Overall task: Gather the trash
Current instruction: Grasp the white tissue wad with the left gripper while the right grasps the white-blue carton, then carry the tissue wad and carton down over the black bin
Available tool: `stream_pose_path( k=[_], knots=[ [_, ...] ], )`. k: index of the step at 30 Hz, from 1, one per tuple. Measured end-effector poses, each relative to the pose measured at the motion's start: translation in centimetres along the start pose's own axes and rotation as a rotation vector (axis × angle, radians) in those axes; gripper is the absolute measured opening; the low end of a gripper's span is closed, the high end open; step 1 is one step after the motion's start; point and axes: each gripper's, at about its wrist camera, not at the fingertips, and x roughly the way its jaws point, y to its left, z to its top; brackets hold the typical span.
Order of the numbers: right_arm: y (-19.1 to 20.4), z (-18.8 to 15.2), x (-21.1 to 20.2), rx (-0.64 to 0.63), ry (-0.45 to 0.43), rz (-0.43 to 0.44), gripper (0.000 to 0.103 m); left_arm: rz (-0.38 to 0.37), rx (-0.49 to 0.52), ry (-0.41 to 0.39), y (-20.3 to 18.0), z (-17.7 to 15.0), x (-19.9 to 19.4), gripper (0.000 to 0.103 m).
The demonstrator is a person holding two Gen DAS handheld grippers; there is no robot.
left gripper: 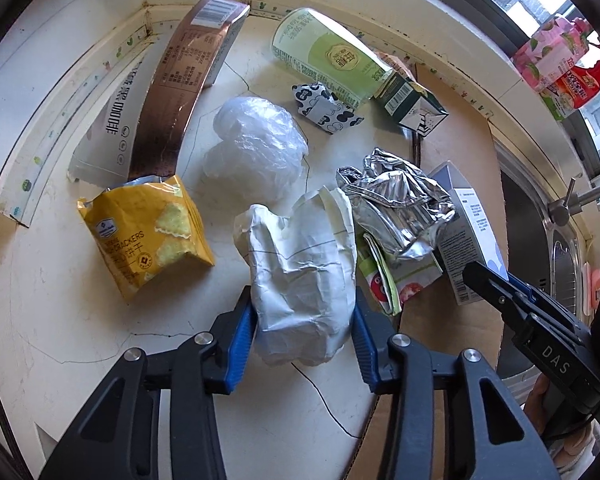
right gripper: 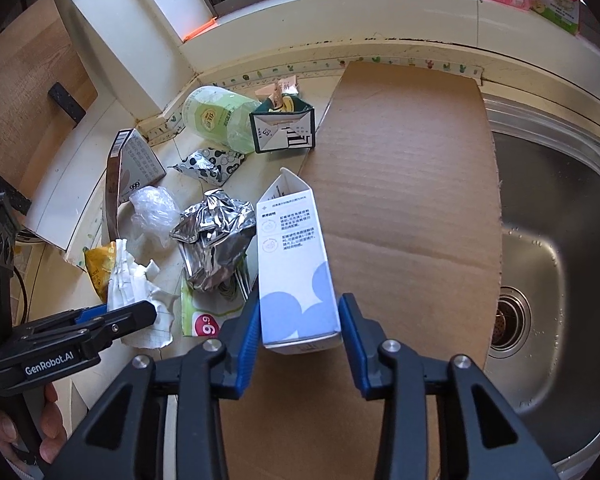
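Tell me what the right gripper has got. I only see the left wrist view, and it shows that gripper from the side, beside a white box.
Observer: The right gripper is clamped on the white-and-blue box, its jaws pressed against both sides of the box's near end.
Operator: Say what the box lies on.
Observer: It lies lengthwise on the cardboard sheet, along the sheet's left edge.
Operator: Report where that sheet ends on the right.
Observer: It overhangs the steel sink. The drain shows just past the cardboard's edge.
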Motion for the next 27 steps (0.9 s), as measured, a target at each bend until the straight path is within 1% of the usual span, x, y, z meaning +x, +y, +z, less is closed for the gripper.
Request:
stream_pose_path(
  k=[10, 15, 19, 27],
  knots=[
    [0.9, -2.3, -2.6, 0.004, -0.045, -0.006, 0.037, -0.007, 0.038, -0.046, -0.2, -2.2, -4.1, 0.043],
    [1.8, -3.7, -4.6, 0.014, -0.079, -0.008, 0.037, -0.026, 0.064, -0.069, 0.3, -3.9, -6.5, 0.043],
    [2.9, -5.3, -6.6, 0.024, -0.112, -0.02, 0.037, -0.045, 0.097, -0.083, 0.6, -5.4, -8.4, 0.043],
    [6.8, -10.1, -11.0, 0.065, -0.191, -0.032, 0.037, -0.081, 0.174, -0.116, 1.9, -9.3, -12.9, 0.043]
  ],
)
